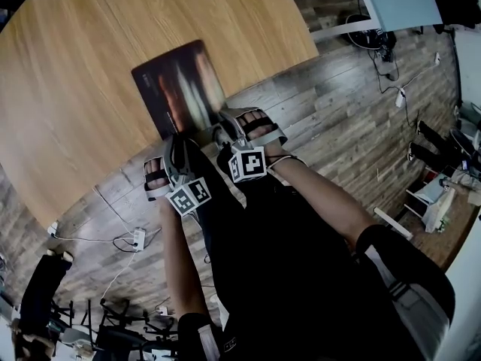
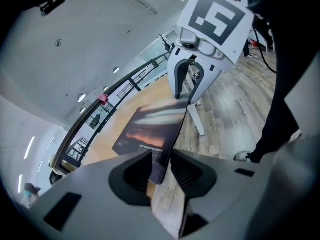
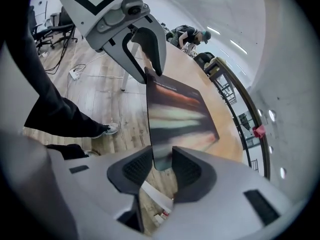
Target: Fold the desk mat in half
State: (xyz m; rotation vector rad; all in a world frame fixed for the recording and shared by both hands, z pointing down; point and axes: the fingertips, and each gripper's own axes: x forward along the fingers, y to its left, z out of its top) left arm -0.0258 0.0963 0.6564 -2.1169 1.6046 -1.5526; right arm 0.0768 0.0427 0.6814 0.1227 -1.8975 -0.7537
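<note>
Step in hand: grasp of the near edge, at the start of the fold.

1. Position of the work. The desk mat (image 1: 176, 85) lies on the wooden tabletop (image 1: 75, 89), close to its near rim. The far part of the mat rests flat. The near edge stands raised off the wood, and both gripper views show it edge-on with the plank floor (image 1: 338, 119) below it.

2. State of the tongs. The left tongs (image 2: 161, 170) are clamped on the near left corner of the mat, which fills the gap between the pads. The right tongs (image 3: 161, 165) are clamped in the same way on the near right corner. Each set is visible in the other's view, and they are set close together along the one edge.

3. Progress. The fold itself is judged not yet made, since no part of the mat lies over another.

4. Next move. It calls for both tongs to rise together, level with each other, and to carry the near edge in an arc over to the far edge. The near corners should then be laid onto the far corners before either grip is opened.

5. Caution. The mat looks thin and limp. An uneven carry would probably skew the crease, and a low arc may push the flat part along the tabletop
</note>
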